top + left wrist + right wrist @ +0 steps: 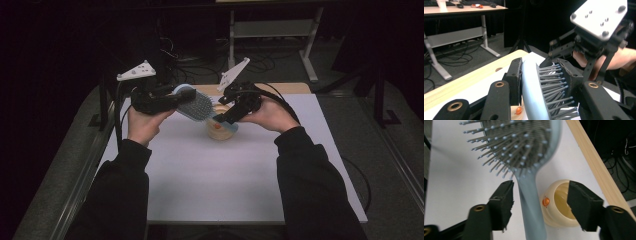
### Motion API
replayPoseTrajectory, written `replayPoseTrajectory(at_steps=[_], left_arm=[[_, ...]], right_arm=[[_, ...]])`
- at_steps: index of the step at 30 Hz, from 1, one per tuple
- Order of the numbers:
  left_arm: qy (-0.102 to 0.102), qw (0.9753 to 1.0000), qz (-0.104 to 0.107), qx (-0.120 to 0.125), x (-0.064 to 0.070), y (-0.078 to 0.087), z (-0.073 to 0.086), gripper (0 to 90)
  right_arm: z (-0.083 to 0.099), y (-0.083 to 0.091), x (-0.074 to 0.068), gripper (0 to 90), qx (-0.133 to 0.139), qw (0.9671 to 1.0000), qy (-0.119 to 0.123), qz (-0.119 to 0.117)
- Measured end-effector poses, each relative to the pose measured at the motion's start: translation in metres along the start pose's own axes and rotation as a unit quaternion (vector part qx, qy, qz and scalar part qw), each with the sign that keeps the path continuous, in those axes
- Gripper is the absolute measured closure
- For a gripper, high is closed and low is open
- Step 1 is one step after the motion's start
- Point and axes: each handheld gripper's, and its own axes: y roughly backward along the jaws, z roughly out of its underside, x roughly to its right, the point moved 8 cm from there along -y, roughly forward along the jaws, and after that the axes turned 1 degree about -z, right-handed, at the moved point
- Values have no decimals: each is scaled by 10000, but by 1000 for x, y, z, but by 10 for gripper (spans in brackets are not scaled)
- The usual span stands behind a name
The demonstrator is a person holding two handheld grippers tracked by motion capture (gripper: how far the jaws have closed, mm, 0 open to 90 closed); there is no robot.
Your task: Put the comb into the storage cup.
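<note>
The near half of the desk (225,185) is left bare, so free passage is offered there between the two forearms. Toward the far edge, the middle is blocked by the hairbrush (196,105) held above the surface and by the cream cup (221,129) standing under its handle. Room remains at the right side of the desk.

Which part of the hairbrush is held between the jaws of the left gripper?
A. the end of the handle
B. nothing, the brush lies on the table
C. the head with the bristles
C: in the left gripper view the left gripper is shut across the head of the hairbrush, one jaw on its back, one against the bristles.
</note>
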Motion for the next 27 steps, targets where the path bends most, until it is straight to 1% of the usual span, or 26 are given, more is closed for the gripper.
replayPoseTrajectory(at_steps=[1,2,3,4,5,6,8,11,13,15,19,21,23,25,27], left_arm=[[-37,10000,5,-3,0,0,-1,586],[-29,10000,3,21,1,1,-3,586],[-29,10000,3,21,1,1,-3,586],[-55,10000,-2,46,1,2,-7,586],[-81,10000,-14,49,1,2,-8,586],[-98,9999,-27,50,1,3,-10,586],[-107,9999,-62,62,0,4,-14,586],[-145,9998,-87,90,0,7,-19,585],[-152,9998,-77,112,0,9,-23,585],[-170,9997,-108,128,-1,11,-27,584],[-213,9996,-137,120,-2,12,-35,583],[-229,9995,-171,116,-3,13,-37,583],[-281,9993,-218,67,-4,13,-39,584],[-337,9991,-257,20,-5,13,-41,583],[-326,9991,-266,29,-6,14,-42,584]], right_arm=[[1,2,1,275,64,9999,-79,-3],[2,4,2,233,108,9997,-212,-77],[2,4,2,233,108,9997,-212,-77],[4,6,3,199,147,9994,-310,-110],[8,7,5,116,220,9988,-431,-72],[10,8,6,100,262,9984,-487,-95],[14,9,8,6,366,9975,-600,-57],[23,11,12,0,465,9958,-790,62],[30,13,13,0,562,9946,-869,42],[36,15,13,0,652,9935,-937,8],[48,17,13,0,776,9910,-1091,29],[54,19,12,0,797,9898,-1183,13],[60,20,13,0,824,9891,-1223,23],[66,21,12,0,872,9873,-1325,6],[73,23,11,0,909,9861,-1392,-5]])
